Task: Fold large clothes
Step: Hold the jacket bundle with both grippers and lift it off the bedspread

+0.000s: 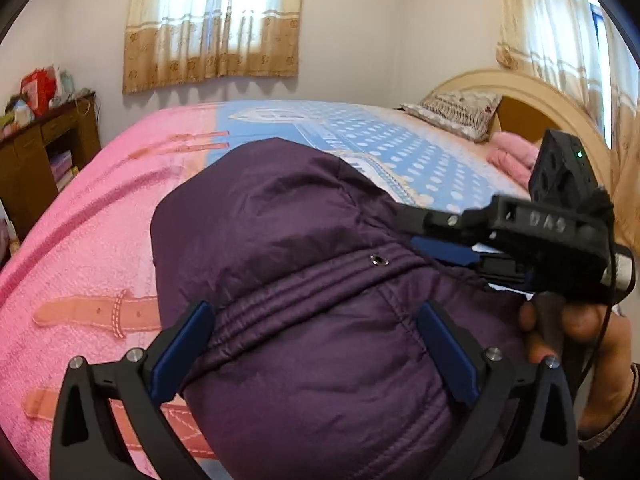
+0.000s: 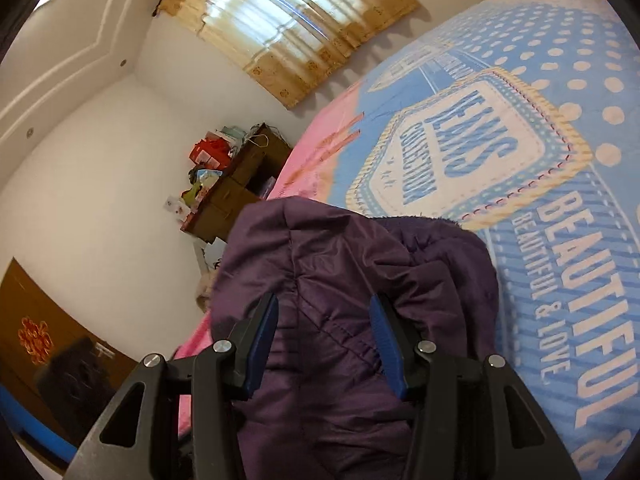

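Bedding first: the bed (image 1: 100,208) is covered by a pink and blue printed blanket, and the purple padded jacket (image 1: 304,280) lies bunched on its pink end, near the edge closest to the cameras. Folding looks barely begun (no flat panel or tidy crease shows anywhere), so spreading the jacket and laying the sleeves and body over is, I judge, all still to do. Left tongs (image 1: 320,344) stand spread wide with the quilted fabric bulging between the blue pads, not pinched. Right tongs (image 2: 324,344) are narrower around a fold of jacket, but whether they truly bite it I cannot tell.
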